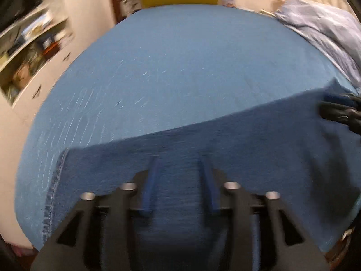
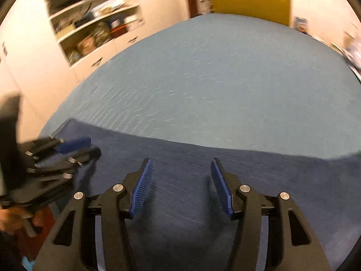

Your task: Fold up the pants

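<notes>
On the near half of the blue-covered bench (image 1: 180, 67), the pants (image 1: 203, 144) lay flat, dark denim with a straight far edge. Our left tongs (image 1: 179, 158) hung released above the cloth; our right tongs (image 2: 180, 161) were spread too, gripping nothing. A yellow chair (image 2: 248, 0) stood beyond.

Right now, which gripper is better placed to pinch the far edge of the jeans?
Right, probably. The right gripper, jaws open, sits close to the far edge of the jeans, near their right corner. The left gripper, also open, hovers over mid-denim, further short of that edge.
</notes>
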Motion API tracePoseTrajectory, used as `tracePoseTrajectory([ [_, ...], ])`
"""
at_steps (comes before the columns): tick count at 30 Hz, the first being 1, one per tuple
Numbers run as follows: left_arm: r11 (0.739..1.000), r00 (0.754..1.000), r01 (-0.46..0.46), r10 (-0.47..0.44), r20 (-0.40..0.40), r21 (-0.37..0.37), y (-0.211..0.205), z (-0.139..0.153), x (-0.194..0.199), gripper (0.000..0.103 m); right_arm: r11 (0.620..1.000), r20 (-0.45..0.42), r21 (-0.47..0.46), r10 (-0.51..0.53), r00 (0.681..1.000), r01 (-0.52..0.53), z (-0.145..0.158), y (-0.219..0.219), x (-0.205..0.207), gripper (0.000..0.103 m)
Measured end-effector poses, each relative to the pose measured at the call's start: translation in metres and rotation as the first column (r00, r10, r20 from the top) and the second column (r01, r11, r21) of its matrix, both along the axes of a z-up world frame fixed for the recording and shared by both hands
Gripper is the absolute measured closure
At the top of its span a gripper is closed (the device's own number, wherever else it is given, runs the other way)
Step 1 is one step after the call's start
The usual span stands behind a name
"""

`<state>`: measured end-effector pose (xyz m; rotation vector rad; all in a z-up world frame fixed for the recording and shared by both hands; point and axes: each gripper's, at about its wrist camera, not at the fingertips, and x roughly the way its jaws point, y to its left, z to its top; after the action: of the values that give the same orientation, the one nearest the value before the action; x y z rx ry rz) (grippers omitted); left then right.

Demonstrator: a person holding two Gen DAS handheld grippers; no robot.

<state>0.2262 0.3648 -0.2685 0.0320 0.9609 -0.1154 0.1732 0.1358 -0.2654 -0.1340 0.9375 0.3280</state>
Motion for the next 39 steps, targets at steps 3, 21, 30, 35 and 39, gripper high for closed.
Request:
tracePoseTrajectory([
  [3,0.984,0.985,-0.175,0.175,0.004,0.035,0.017,0.003,0.004,0.054,0.994,0.022,-0.034,-0.105,0.994,0.106,0.008,-0.048,0.001,0.049],
  [21,0.998,0.998,0.053,-0.053,0.022,0.024,-0.069,0.000,0.019,0.060,0.977,-0.004,-0.188,-0.103,0.995,0.100,-0.037,-0.065,0.023,0.048],
  [30,0.972,0.972,-0.236,0.236,0.011,0.018,0.029,-0.005,0.019,0.059,0.979,0.036,-0.144,-0.139,0.990,0.143,-0.010,-0.060,0.016,0.034],
  [35,0.821,0.834,-0.515,0.546,0.074,-0.247,0.109,0.026,-0.060,0.061,0.996,0.013,-0.092,0.013,1.000,-0.012,0.000,-0.005,-0.013,0.032],
  [39,0.660,0.773,-0.575,0.632,-0.055,-0.483,0.144,0.005,-0.120,0.065,0.990,-0.034,-0.062,0.124,0.992,-0.126,-0.013,0.036,-0.035,0.030],
])
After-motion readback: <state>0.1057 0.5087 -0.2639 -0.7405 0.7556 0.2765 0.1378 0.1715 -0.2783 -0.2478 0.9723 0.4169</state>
